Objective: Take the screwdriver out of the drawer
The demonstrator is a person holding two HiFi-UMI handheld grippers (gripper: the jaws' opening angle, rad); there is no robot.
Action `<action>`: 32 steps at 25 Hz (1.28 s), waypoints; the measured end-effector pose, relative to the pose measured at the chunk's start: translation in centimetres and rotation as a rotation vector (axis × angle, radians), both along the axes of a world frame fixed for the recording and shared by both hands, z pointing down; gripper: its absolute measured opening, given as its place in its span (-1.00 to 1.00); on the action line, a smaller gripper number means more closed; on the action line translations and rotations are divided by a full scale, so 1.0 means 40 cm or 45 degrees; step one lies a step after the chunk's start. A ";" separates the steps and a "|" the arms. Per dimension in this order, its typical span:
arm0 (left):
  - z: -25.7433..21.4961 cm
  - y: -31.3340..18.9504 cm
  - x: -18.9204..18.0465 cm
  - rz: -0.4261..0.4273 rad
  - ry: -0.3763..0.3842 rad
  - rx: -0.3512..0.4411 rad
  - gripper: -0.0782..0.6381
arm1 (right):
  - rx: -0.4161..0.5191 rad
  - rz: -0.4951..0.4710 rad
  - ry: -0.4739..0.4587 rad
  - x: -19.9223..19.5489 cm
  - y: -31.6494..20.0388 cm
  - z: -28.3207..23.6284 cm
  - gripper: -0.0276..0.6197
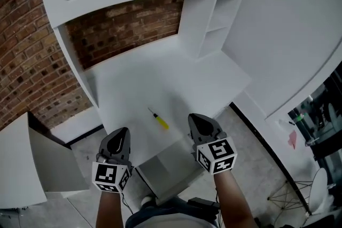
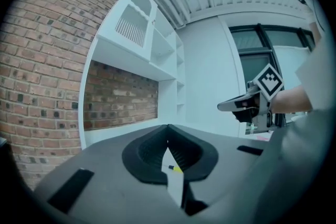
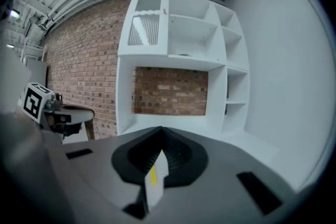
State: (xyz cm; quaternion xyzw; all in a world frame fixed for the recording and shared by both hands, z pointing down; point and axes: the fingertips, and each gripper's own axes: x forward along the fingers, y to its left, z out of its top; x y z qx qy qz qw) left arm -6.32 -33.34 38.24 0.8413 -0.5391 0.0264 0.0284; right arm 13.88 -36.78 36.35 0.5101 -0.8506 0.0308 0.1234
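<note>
The slim yellow-handled screwdriver (image 1: 160,119) is lying on the white surface (image 1: 203,77) between the two claws, slanting with its handle end toward the right claw (image 1: 195,119) (the nearer one), while that claw and the left claw (image 1: 121,133) are both hovering pressed together, holding nothing.

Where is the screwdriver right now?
In the head view the screwdriver lies on the white desk near its front edge, between the left hand-held gripper and the right hand-held gripper, held by neither.
</note>
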 end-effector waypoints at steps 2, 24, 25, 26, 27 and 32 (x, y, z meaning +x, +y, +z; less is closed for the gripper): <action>-0.028 0.001 0.019 0.023 0.008 0.033 -0.74 | 0.079 0.023 0.008 0.023 0.052 -0.053 -0.88; -0.275 0.136 0.185 0.204 0.024 0.329 -0.74 | 0.409 0.425 -0.077 0.282 0.413 -0.271 -0.89; -0.277 0.140 0.188 0.209 0.023 0.332 -0.74 | 0.409 0.431 -0.074 0.285 0.420 -0.270 -0.89; -0.279 0.144 0.191 0.213 0.021 0.335 -0.74 | 0.410 0.438 -0.074 0.287 0.426 -0.271 -0.89; -0.281 0.148 0.193 0.217 0.019 0.338 -0.74 | 0.411 0.443 -0.076 0.290 0.431 -0.271 -0.89; -0.292 0.164 0.207 0.239 0.012 0.350 -0.74 | 0.406 0.467 -0.078 0.298 0.452 -0.271 -0.89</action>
